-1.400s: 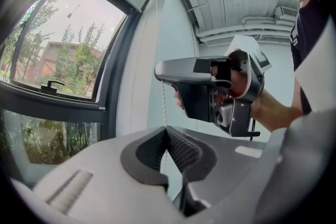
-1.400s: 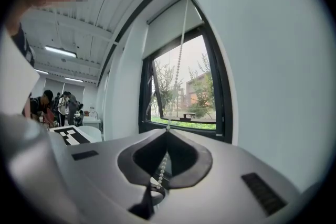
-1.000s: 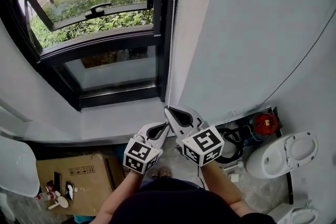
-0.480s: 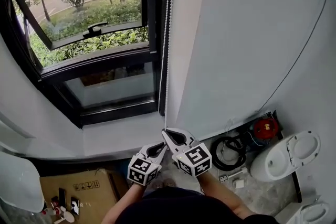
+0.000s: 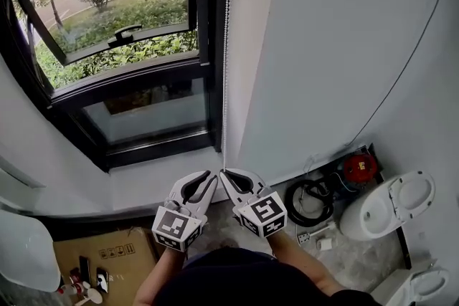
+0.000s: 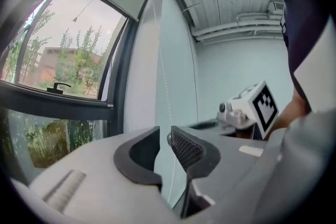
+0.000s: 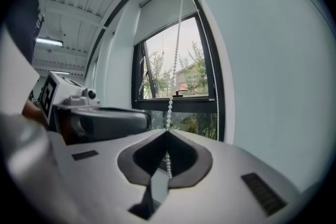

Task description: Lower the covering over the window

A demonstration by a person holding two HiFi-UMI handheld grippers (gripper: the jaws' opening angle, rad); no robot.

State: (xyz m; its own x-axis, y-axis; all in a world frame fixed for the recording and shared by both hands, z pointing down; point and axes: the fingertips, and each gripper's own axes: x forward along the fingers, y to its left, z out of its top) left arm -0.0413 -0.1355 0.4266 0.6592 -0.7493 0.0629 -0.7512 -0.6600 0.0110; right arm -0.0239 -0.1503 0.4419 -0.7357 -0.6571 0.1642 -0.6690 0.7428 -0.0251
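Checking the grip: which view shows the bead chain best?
Right gripper view: the bead chain hangs close, pinched in the right gripper. Head view shows it thin beside the window frame; left gripper view, faint.

Left gripper (image 5: 209, 175) just opening, gripping nothing — right gripper (image 5: 224, 173) pinching bead chain (image 7: 169, 105).

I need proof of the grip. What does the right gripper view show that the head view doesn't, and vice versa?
Right gripper view only: the white roller blind at the window's top, and the right gripper shut on the white bead chain. Head view only: the white toilet and brown cardboard box. Both: the black-framed window and chain.
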